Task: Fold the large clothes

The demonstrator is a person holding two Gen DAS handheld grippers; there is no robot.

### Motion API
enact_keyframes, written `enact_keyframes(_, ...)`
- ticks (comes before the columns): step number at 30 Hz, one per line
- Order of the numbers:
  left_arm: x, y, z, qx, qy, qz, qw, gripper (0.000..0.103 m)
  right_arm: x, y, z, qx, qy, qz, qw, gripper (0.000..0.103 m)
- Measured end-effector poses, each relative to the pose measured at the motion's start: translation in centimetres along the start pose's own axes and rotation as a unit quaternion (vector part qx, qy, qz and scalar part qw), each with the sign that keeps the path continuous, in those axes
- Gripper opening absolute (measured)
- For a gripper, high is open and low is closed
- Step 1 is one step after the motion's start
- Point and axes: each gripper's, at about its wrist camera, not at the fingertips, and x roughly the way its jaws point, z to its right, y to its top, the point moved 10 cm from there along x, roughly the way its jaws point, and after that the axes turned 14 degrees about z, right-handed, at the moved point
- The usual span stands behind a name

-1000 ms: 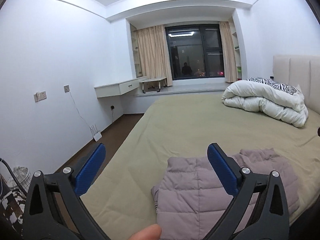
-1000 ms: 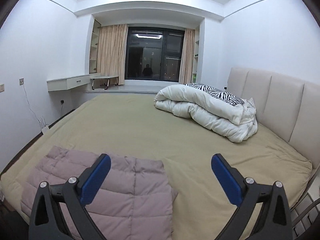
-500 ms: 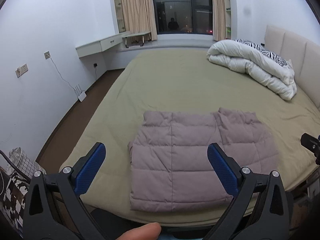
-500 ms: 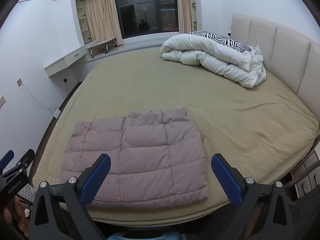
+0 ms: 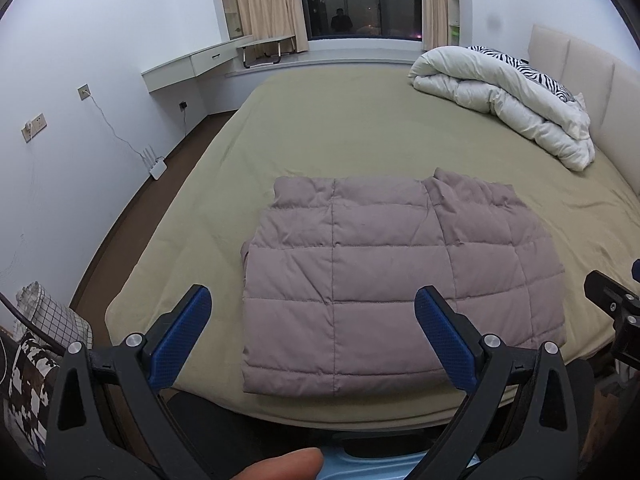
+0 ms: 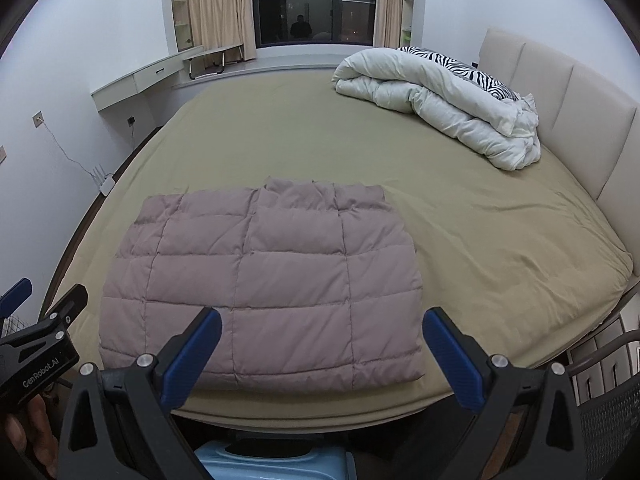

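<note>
Both tongs, your left gripper (image 5: 308, 320) and right gripper (image 6: 322, 340), gape wide and grip nothing, poised above the near bed edge. Your quilted mauve jacket (image 6: 264, 276) lies flat as a tidy rectangle on the olive bed sheet (image 6: 480, 220), so the fold looks nearly finished; judge whether another halving is needed, then pinch two corners. Behind sit a white duvet (image 6: 440, 104), headboard (image 6: 560, 92) and dark window (image 6: 316, 0).

- Ahead of me, a wide bed in an olive-green sheet (image 5: 360, 128), beige padded headboard (image 6: 560, 92) on my right.
- Dark night window (image 6: 316, 4) between beige curtains (image 5: 264, 0).
- White walls (image 5: 100, 60); white floating desk (image 5: 188, 66).
</note>
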Motion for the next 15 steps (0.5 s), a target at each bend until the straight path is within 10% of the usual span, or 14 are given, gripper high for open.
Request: enact_keyframes(15,0.13,-0.03,-0.35,-0.002,0.006,-0.007,1.0,0.103,0.35,-0.82,0.01,-0.003,0.002,-0.006,1.0,0.103)
